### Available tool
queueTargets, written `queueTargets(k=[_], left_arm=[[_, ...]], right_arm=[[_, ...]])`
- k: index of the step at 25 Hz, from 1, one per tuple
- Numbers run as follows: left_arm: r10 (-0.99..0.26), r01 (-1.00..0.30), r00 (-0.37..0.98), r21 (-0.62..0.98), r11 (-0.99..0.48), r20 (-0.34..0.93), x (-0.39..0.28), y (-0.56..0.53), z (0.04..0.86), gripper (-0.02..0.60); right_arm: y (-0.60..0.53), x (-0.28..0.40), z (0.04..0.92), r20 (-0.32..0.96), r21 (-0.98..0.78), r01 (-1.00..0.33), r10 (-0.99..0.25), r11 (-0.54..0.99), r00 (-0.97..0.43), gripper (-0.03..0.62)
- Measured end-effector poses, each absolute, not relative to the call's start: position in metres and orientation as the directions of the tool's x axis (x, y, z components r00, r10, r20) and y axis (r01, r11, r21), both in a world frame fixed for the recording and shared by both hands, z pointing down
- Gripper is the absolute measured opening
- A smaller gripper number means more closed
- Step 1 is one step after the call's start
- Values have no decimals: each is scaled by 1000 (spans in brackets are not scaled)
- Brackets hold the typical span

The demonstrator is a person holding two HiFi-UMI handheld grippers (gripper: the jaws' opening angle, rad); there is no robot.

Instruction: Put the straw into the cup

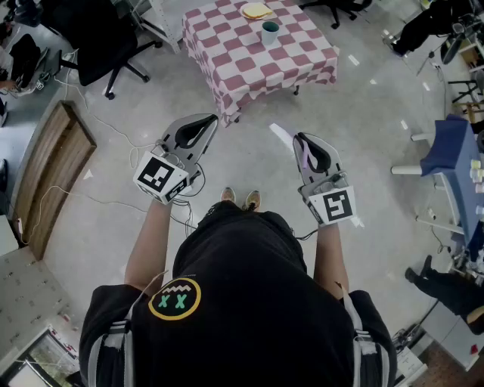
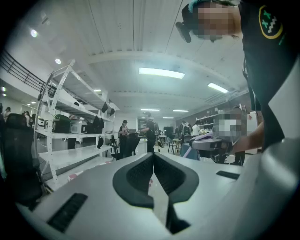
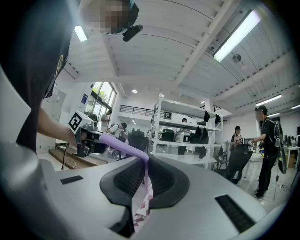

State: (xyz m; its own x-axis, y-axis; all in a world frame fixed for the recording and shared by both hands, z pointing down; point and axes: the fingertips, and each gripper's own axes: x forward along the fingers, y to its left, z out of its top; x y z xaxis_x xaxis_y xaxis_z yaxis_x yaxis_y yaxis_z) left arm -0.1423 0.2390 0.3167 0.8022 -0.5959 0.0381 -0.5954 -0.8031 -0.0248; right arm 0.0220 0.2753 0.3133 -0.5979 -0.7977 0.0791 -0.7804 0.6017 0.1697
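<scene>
The cup (image 1: 270, 32) is standing on the far counter (image 1: 227, 60), seemingly empty, beside a plate (image 1: 257, 10). The right tool (image 3: 144, 165) is pinching the straw (image 3: 117, 143), well apart from the cup; the left tool (image 2: 153, 158) is sitting pressed together, empty.

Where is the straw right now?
In the right gripper view the straw is clamped in the right gripper, sticking out leftward; the cup stands far off on the checkered table.
</scene>
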Motion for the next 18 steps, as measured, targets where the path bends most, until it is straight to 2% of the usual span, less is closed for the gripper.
queueTargets(k=[18], left_arm=[[-595, -594, 802, -27, -804, 47, -136, 235, 314, 20]], right_arm=[[272, 13, 301, 43, 148, -766, -778, 626, -627, 52]])
